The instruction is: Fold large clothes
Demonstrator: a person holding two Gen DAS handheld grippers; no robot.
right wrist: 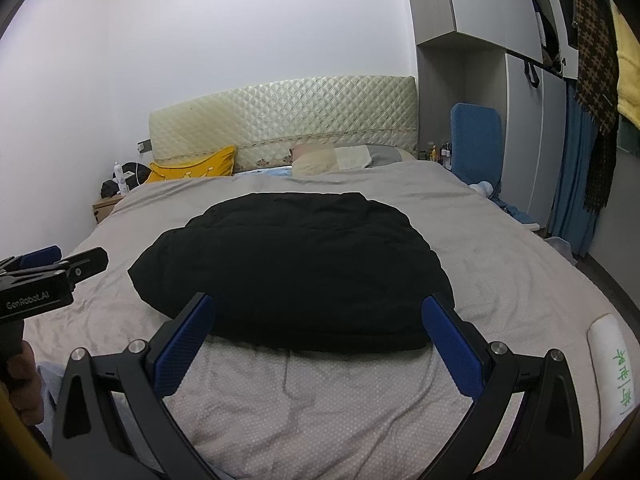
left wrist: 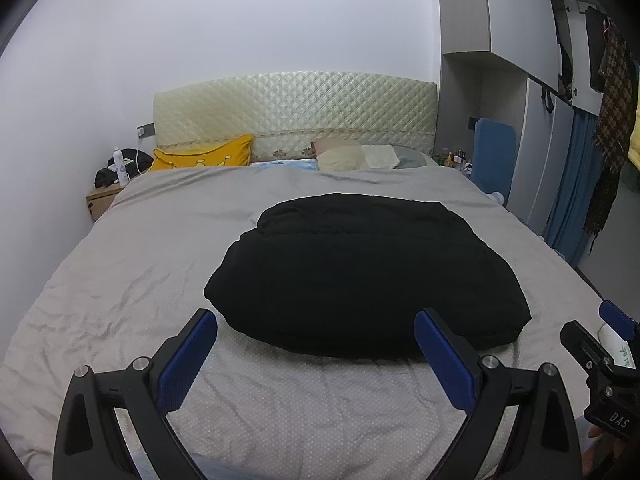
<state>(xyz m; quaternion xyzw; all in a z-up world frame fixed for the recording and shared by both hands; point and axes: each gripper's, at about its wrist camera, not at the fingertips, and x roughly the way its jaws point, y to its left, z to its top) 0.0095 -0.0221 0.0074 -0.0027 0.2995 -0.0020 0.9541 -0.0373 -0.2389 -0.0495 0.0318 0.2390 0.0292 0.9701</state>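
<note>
A black padded garment (left wrist: 360, 272) lies folded into a thick rounded bundle in the middle of the grey bed (left wrist: 120, 280). In the right wrist view the same garment (right wrist: 296, 264) sits just beyond the fingers. My left gripper (left wrist: 316, 328) hovers open over the bedspread at the bundle's near edge, with nothing between its blue pads (left wrist: 188, 356). My right gripper (right wrist: 318, 312) is also open and empty, held just short of the bundle's near edge. Each gripper shows at the edge of the other's view.
Pillows, one yellow (left wrist: 204, 156), lie against the quilted headboard (left wrist: 296, 112). A wooden nightstand (left wrist: 102, 198) stands far left. A blue chair (right wrist: 476, 140), wardrobe (right wrist: 480, 40) and hanging clothes (right wrist: 592, 60) line the right side. A white packet (right wrist: 612, 364) lies at the bed's near right corner.
</note>
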